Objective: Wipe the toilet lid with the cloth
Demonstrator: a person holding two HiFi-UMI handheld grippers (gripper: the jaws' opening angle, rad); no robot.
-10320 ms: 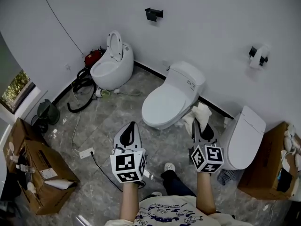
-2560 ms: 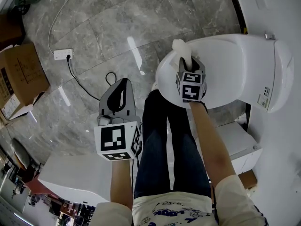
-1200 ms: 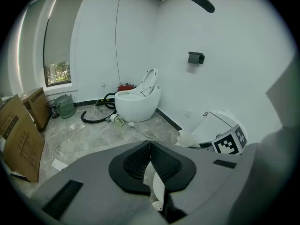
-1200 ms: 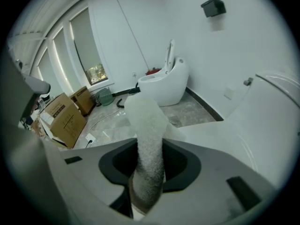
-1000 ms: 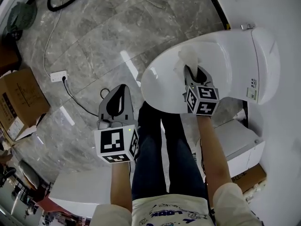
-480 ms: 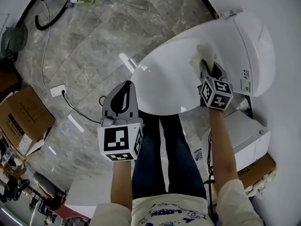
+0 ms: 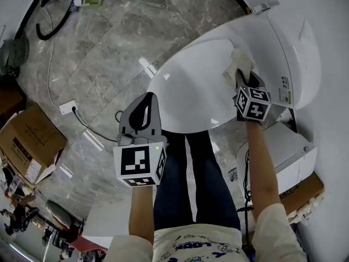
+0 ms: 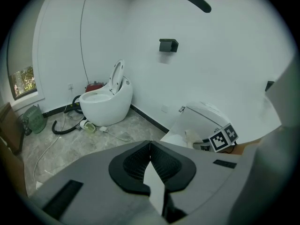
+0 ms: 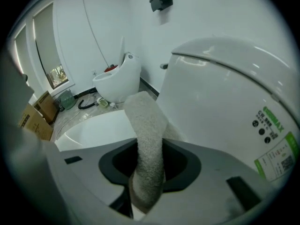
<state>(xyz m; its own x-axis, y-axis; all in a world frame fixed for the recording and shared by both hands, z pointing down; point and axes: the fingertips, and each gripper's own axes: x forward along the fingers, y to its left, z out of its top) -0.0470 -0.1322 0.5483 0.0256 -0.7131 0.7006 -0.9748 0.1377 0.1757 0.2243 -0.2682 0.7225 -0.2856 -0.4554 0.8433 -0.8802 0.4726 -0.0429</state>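
As head view looks down: right gripper [image 7: 244,79] holds cloth [image 7: 240,60] on toilet lid [image 7: 188,89], near lid's rear; left gripper [image 7: 142,105] beside lid's front edge. Left gripper view: jaws together, empty. Right gripper view: jaws clamped on cloth, above lid.

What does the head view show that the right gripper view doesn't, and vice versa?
Head view only: the left gripper, shut and empty, the person's legs, and a power strip on the floor.
Right gripper view only: a black wall holder, a window, and the jaws closed on the cloth.
Both: the right gripper, the cloth lying on the closed toilet lid near the tank end, and the green-print label.
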